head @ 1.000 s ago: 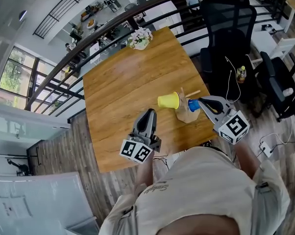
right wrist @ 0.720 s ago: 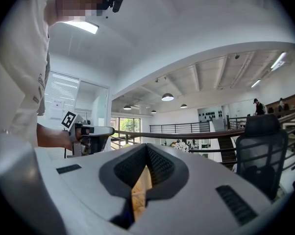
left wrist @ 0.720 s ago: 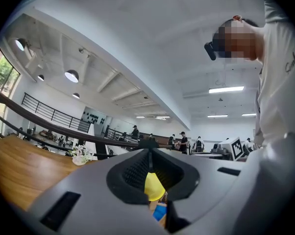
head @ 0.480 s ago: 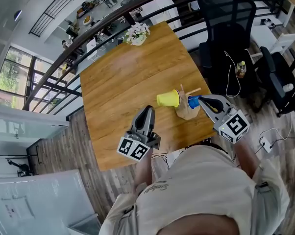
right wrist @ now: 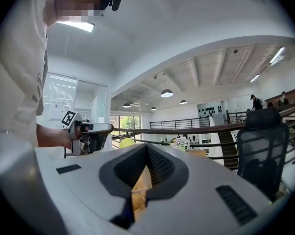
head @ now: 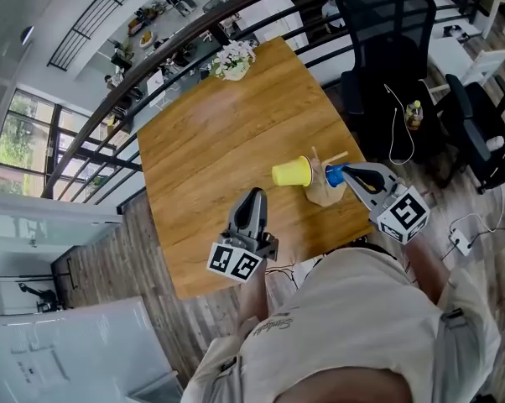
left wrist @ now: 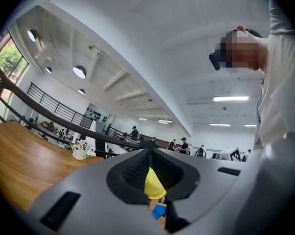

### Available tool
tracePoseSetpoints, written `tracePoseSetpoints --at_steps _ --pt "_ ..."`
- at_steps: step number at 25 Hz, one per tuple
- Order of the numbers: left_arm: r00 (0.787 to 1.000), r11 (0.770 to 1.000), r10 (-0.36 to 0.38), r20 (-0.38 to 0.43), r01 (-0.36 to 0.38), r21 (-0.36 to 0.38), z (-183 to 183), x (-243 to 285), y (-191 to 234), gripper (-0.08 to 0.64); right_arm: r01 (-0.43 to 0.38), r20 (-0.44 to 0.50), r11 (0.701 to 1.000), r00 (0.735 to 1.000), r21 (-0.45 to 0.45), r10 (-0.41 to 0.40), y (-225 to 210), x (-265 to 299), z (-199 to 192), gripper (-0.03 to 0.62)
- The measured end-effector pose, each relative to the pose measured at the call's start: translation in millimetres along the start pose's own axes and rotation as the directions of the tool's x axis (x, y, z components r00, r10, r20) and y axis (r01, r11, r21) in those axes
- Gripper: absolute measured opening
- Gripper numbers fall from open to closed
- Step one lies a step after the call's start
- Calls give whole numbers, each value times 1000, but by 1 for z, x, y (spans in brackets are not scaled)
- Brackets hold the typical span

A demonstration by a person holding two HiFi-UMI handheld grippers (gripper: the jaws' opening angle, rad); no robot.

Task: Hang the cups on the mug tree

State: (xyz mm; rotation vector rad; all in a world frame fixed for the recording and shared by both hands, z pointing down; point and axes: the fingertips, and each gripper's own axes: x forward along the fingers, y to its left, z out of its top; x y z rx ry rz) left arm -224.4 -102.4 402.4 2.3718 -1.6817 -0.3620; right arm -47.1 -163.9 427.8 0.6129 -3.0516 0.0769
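Two cups sit near the right edge of the wooden table point(head: 210, 158): a yellow cup point(head: 291, 172) lying on its side, and a blue cup point(head: 333, 175) against the wooden mug tree point(head: 321, 193), which stands between them. My right gripper point(head: 350, 171) has its tip at the blue cup, jaws drawn together with nothing between the tips; contact cannot be confirmed. My left gripper point(head: 254, 195) is apart from the yellow cup, jaws likewise pressed together and empty. A vase of flowers point(head: 234, 60) stands at the far edge.
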Motion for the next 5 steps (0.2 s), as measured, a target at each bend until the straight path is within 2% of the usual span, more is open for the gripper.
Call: tracePoseSetpoints --at_steps 5 --pt "1000 1000 0 -2 0 3 -3 3 6 31 9 -14 1000 1000 -2 -9 -5 5 -6 -6"
